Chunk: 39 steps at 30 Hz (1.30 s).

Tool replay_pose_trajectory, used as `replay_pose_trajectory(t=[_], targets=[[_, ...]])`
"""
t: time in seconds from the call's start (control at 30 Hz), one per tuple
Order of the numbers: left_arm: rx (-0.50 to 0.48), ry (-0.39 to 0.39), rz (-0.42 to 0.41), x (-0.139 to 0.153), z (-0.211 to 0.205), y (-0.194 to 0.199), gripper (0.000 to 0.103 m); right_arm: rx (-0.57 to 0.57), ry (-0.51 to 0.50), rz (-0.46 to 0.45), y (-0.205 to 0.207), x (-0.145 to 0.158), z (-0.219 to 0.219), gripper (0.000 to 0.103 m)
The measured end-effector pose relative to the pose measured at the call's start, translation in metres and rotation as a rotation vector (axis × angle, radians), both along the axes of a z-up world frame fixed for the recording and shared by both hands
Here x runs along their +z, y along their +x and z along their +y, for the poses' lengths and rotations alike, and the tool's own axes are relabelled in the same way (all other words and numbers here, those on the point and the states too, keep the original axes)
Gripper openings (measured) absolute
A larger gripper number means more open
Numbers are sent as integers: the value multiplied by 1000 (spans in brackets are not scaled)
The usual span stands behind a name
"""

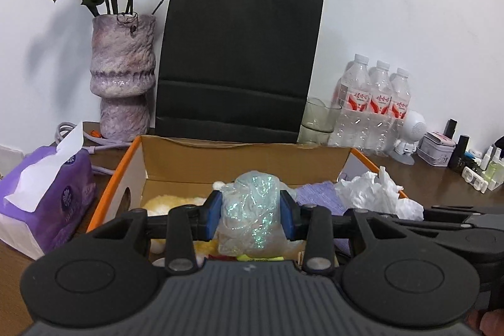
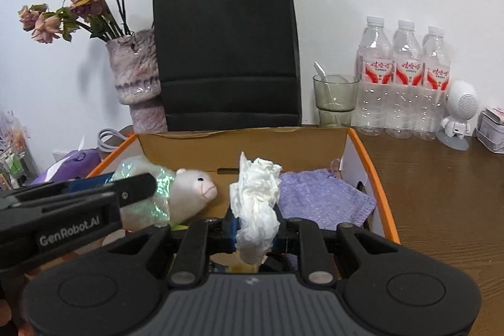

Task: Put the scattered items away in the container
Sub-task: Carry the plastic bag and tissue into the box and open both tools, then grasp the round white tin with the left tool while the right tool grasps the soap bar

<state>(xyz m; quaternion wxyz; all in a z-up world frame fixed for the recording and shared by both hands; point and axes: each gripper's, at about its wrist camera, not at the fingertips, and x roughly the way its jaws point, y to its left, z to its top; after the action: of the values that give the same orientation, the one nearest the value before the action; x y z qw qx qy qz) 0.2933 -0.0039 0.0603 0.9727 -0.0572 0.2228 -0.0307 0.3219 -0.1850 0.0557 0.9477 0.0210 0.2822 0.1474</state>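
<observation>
Box (image 1: 245, 159) sits on the tabletop (image 2: 441, 194), directly under both loads. I have my left claw (image 1: 250, 210) pinching a shimmery bag (image 1: 252, 210) over its left half, my right claw (image 2: 255, 225) pinching a tissue (image 2: 256, 203) over the middle; each drop is straight down.

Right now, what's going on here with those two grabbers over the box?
A person is tidying loose items into the cardboard box, one handheld gripper in each hand. The left gripper is clamped on a crumpled shimmery plastic bag, and the right gripper is clamped on a wad of white tissue. Both are held over the open box, not yet released. Inside already lie a stuffed lamb and a purple cloth.
</observation>
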Motion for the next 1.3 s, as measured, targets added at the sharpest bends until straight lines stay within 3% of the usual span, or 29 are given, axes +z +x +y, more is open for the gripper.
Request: replay_pose_trajectory(t=[0.13, 0.2, 0.23, 0.27, 0.3, 0.33, 0.37, 0.43, 0.57, 1.3], targets=[[0, 3, -6, 1, -1, -2, 40, -1, -2, -1, -1, 0, -1, 18], [12, 5, -7, 2, -1, -2, 49, 1, -2, 1, -1, 1, -1, 20], [29, 9, -10, 3, -1, -3, 63, 5, -4, 4, -1, 1, 0, 24], [51, 15, -16, 4, -1, -4, 89, 11, -9, 8, 0, 1, 0, 30], [74, 24, -27, 6, -1, -5, 103, 15, -16, 14, 1, 1, 1, 55], [97, 40, -41, 7, -1, -6, 103, 14, -24, 20, 1, 1, 2, 94], [112, 60, -46, 8, -1, -7, 103, 12, -37, 20, 1, 1, 3, 102], [127, 85, -35, 9, -1, -5, 103, 16, -68, 19, 2, 1, 7, 103], [126, 62, -13, 7, 3, -2, 103, 20, -70, 14, 3, 1, 9, 103], [121, 55, -33, 12, 3, -9, 103, -8, -63, 8, 0, 4, 2, 103]])
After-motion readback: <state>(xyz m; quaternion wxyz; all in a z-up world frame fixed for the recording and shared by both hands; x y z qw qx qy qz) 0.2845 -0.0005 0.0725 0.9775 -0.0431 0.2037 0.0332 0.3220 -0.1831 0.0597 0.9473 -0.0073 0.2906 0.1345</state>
